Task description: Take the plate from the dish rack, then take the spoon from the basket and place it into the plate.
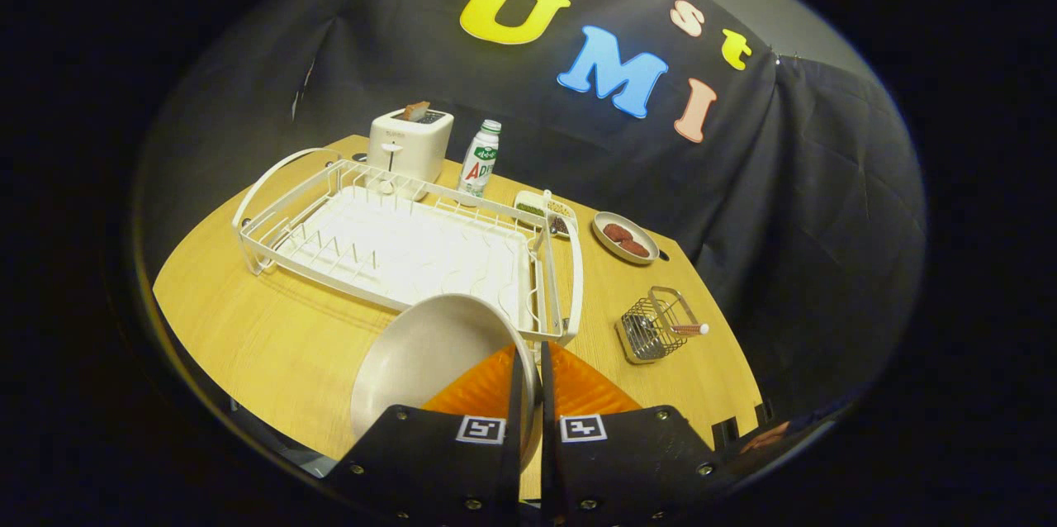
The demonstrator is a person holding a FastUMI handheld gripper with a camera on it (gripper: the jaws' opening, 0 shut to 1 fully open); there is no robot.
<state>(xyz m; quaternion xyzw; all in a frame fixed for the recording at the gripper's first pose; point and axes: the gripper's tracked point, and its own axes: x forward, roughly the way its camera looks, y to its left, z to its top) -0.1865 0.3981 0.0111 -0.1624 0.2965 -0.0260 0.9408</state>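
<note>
**Plate Held Over the Table**

The white dish rack sits on the wooden table, at eleven o'clock from the fingers. The gripper has its two fingers squeezed tight on the rim of the plate, which tilts out to ten o'clock. The wire basket stands at two o'clock, with the spoon poking out of it.

On the desk, the dish rack stood ahead of the gripper, whose jaws closed on the plate rim. Behind the rack were a toaster and bottle; to its right lay a dish, with the basket holding the spoon nearer.
</note>
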